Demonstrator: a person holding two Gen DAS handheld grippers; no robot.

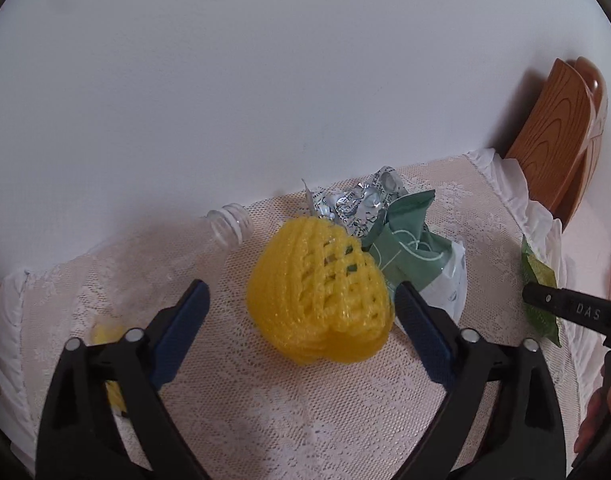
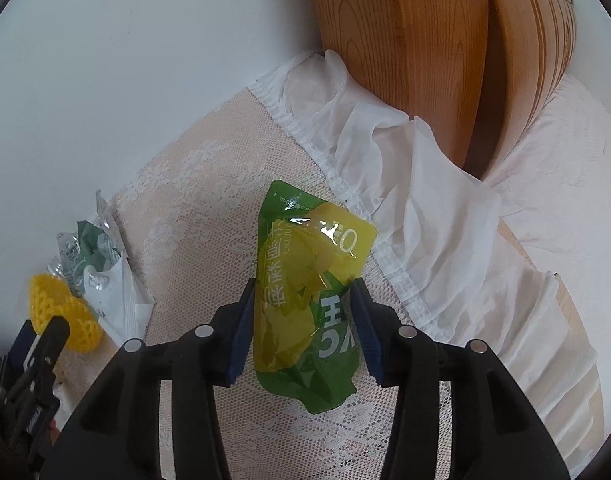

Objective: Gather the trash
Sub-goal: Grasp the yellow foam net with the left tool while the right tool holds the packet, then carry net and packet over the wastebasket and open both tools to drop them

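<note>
A yellow foam fruit net (image 1: pixel 319 292) lies on the lace tablecloth (image 1: pixel 265 400), between the open fingers of my left gripper (image 1: pixel 301 300), untouched by the pads. Behind it lie a silver blister pack (image 1: pixel 361 202), a green-and-white wrapper (image 1: pixel 417 256) and a clear plastic bottle (image 1: pixel 209 236). My right gripper (image 2: pixel 303 308) has its blue pads on both sides of a green-and-yellow pouch (image 2: pixel 309 280) and looks closed on it. The net (image 2: pixel 61 308) and wrapper (image 2: pixel 105 280) also show in the right wrist view, at the left.
A wood-grain bin (image 2: pixel 405 48) stands against the wall beyond the table's right edge. The cloth's white frill (image 2: pixel 405 184) hangs over that edge. A second yellow scrap (image 1: pixel 105 336) lies behind my left finger. The white wall (image 1: pixel 265 80) is close behind the table.
</note>
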